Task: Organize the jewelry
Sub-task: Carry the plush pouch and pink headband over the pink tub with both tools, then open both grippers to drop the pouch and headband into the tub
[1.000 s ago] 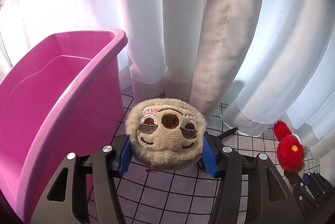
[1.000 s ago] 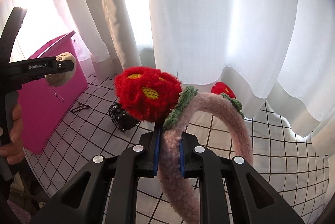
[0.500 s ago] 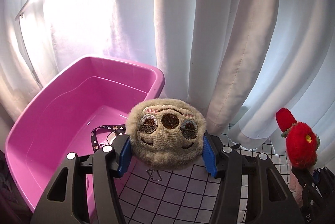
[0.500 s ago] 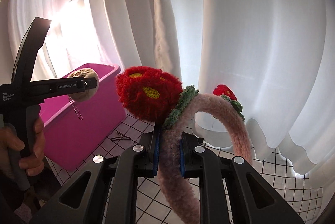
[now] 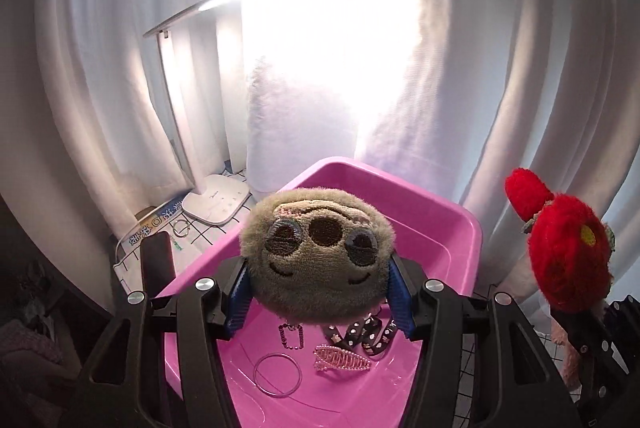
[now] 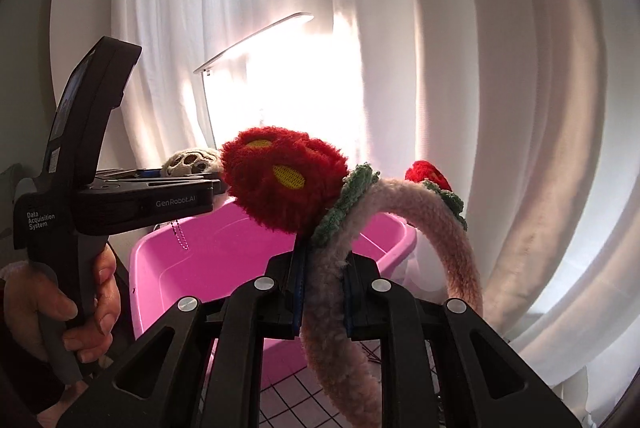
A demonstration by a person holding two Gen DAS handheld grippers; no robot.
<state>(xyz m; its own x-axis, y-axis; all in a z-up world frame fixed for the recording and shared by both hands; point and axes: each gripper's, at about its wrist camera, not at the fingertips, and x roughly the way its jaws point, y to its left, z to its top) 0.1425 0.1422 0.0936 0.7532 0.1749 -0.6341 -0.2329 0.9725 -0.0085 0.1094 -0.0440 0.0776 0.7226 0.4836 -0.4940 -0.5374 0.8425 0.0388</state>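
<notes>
Your left claw (image 5: 318, 302) is clamped on the fuzzy tan plush sloth-face charm (image 5: 316, 252), blue pads pressed against both its sides, face toward the camera and upright, a thin ball chain (image 6: 180, 236) dangling under it. It hangs above the glossy pink plastic bin (image 5: 460, 228), inside the rim, with open floor below beside a thin pink ring (image 5: 277, 374), a pink claw clip (image 5: 342, 362), a black beaded loop (image 5: 291, 335) and a black patterned ribbon (image 5: 368, 334). Your right claw (image 6: 322, 292) grips the fluffy pale-pink headband with red plush flowers (image 6: 324, 292), its arc standing upright and curving up and right, over the bin's near wall (image 6: 224, 268). The left tool's body reads "GenRobot.AI" and "Data Acquisition System". White curtains (image 6: 480, 107) close in behind; a white desk lamp (image 5: 216, 203) stands left.
</notes>
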